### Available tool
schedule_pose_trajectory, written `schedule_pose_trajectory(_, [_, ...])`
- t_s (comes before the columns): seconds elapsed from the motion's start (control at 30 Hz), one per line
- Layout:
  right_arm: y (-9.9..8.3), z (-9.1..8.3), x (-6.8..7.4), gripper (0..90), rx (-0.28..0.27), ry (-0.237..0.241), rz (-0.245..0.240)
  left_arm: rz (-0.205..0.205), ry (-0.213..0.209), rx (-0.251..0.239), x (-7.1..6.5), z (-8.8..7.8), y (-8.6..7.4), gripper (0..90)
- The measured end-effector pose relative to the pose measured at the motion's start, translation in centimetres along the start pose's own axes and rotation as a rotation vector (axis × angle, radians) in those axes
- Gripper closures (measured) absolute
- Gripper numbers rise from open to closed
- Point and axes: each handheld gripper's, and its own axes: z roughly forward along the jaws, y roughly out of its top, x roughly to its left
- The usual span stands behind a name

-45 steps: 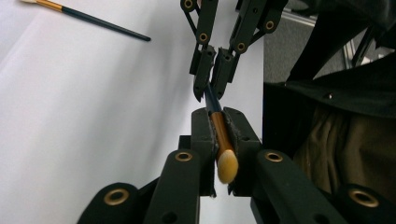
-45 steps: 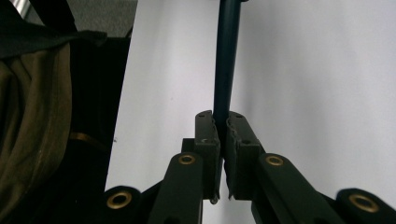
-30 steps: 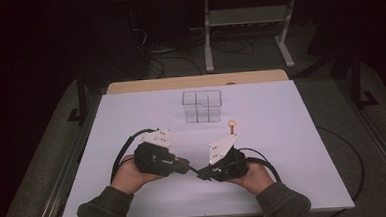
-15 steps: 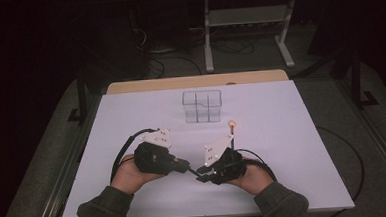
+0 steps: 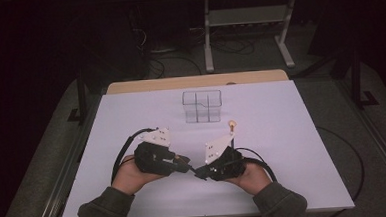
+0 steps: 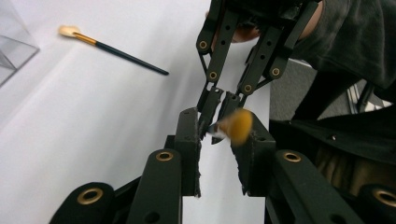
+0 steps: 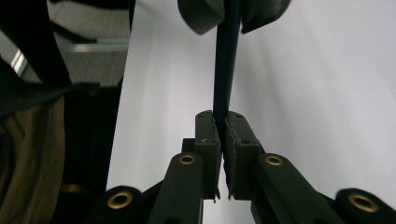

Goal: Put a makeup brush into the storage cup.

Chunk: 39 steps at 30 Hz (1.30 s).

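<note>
- Right gripper [image 7: 222,123]: jaws clamped on a dark brush [image 7: 225,70] handle.
- Left gripper [image 6: 219,140]: jaws narrow, just opening, around the brush's orange tip, not pressing.
- Second brush [image 6: 112,49] lies farther along the counter [image 5: 292,133].

A small brush [image 6: 232,127] with a slim dark-blue handle [image 7: 225,70] and a soft orange-tan tuft is being held level just above the white table [image 5: 293,148], well in front of the clear compartment box [image 5: 202,106]. Its handle is being clamped in the right tongs [image 7: 223,122], while its blurred tuft end is sitting between the jaws of the left tongs [image 6: 219,130], which have just been opening.
</note>
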Motion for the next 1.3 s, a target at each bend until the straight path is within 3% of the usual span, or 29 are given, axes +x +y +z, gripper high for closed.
schedule_pose_trajectory(0.17, [-0.17, -0.17, -0.09, 84.1, -0.03, 0.001, 0.036, 0.005, 0.017, -0.02, 0.05, 0.0, 0.0, 75.3])
schedule_pose_trajectory(0.5, [-0.37, 0.12, -0.26, 84.1, -0.064, 0.009, 0.063, 0.007, 0.018, -0.038, 0.12, 0.11, 0.17, 80.9])
schedule_pose_trajectory(0.73, [-0.39, 0.0, -0.23, 84.1, -0.085, 0.004, 0.085, -0.003, 0.022, -0.052, 0.23, 0.16, 0.23, 80.0])
schedule_pose_trajectory(1.0, [-0.51, -0.01, -0.43, 84.1, -0.1, 0.003, 0.08, -0.012, 0.026, -0.061, 0.34, 0.07, 0.29, 76.2])
schedule_pose_trajectory(1.3, [-0.58, -0.06, -0.41, 84.1, -0.114, 0.002, 0.096, -0.015, 0.01, -0.065, 0.51, 0.18, 0.42, 81.5])
